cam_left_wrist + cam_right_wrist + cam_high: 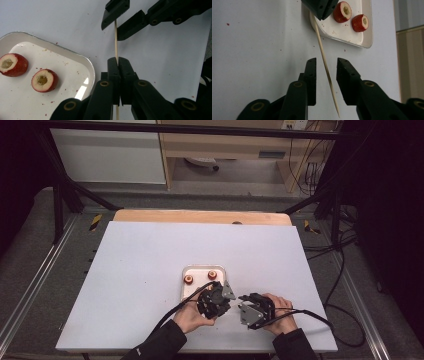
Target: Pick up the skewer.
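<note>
My left gripper (118, 60) is shut on a thin wooden skewer (116, 40) that sticks out past its jaws. My right gripper (326, 61) is open, its jaws standing on either side of the skewer (329, 80) without touching it. The skewer's pointed end reaches back past the right jaws. Two red cored fruit pieces (45, 80) (13, 64) lie in a white tray (75, 53) beside the left gripper. In the high view both grippers (227, 292) (245, 299) meet near the table's front edge, just right of the tray (203, 268).
The white table top (140, 270) stretches wide to the left and behind the tray. Red crumbs dot the tray and the table around it. Cables trail from both grippers toward the front edge. A wooden strip (200, 216) borders the far side.
</note>
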The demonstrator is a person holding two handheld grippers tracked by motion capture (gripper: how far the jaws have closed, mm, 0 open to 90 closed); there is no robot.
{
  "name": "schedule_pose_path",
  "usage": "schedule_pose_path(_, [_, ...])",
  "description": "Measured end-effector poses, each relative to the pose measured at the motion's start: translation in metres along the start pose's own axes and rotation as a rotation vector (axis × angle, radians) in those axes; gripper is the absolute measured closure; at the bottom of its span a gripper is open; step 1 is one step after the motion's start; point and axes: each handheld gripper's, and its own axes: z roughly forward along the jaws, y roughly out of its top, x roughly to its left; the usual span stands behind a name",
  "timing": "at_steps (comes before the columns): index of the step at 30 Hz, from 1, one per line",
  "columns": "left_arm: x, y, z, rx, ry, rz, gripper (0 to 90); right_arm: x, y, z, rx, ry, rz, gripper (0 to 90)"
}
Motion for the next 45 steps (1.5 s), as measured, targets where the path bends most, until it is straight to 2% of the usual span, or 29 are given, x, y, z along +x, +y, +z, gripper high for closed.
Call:
schedule_pose_path(10, [-0.001,0.0,0.001,0.014,-0.007,0.009,88.7,0.001,-0.001,0.003,0.032,0.009,-0.118,85.4])
schedule_pose_path(12, [-0.001,0.0,0.001,0.016,-0.01,0.009,88.6,0.002,-0.001,0.003,0.036,0.009,-0.126,86.2])
schedule_pose_path(16, [-0.001,0.0,0.002,0.022,-0.012,0.014,88.6,0.003,0.0,0.003,0.044,0.006,-0.189,88.0])
schedule_pose_path(22, [0.001,0.0,0.001,0.017,-0.019,0.013,87.8,0.004,0.001,0.002,0.053,0.001,-0.215,88.8])
schedule_pose_path(26, [0.005,-0.001,-0.002,0.028,-0.027,0.004,76.3,0.004,0.002,-0.001,0.068,-0.015,-0.229,88.9])
schedule_pose_path(27, [0.006,-0.001,-0.002,0.041,-0.035,0.002,76.3,0.003,0.002,-0.002,0.077,-0.02,-0.237,88.9])
schedule_pose_path(28, [0.008,-0.001,-0.002,0.075,-0.038,-0.001,73.8,0.002,0.004,-0.002,0.087,-0.026,-0.27,89.0])
schedule_pose_path(30, [0.009,-0.001,-0.001,0.086,-0.042,-0.005,73.7,0.002,0.005,-0.002,0.092,-0.029,-0.276,89.0])
schedule_pose_path(31, [0.01,-0.001,-0.001,0.098,-0.045,-0.008,73.9,0.001,0.008,-0.001,0.109,-0.035,-0.304,89.0])
schedule_pose_path(34, [0.01,0.001,0.002,0.134,-0.049,-0.016,75.9,-0.001,0.012,0.0,0.116,-0.04,-0.343,88.9])
schedule_pose_path(36, [0.01,0.003,0.004,0.164,-0.055,-0.015,78.6,-0.001,0.014,0.0,0.126,-0.043,-0.343,89.0])
schedule_pose_path(37, [0.01,0.005,0.006,0.19,-0.053,-0.019,79.8,-0.003,0.015,0.0,0.12,-0.045,-0.364,88.9])
schedule_pose_path(38, [0.01,0.005,0.006,0.19,-0.053,-0.019,81.5,-0.003,0.016,0.0,0.128,-0.045,-0.366,88.9])
schedule_pose_path(40, [0.011,0.006,0.008,0.202,-0.054,-0.021,84.9,-0.004,0.018,0.001,0.14,-0.046,-0.405,88.9])
schedule_pose_path(45, [0.011,0.009,0.012,0.241,-0.04,-0.036,87.9,-0.003,0.021,0.001,0.154,-0.044,-0.422,88.9])
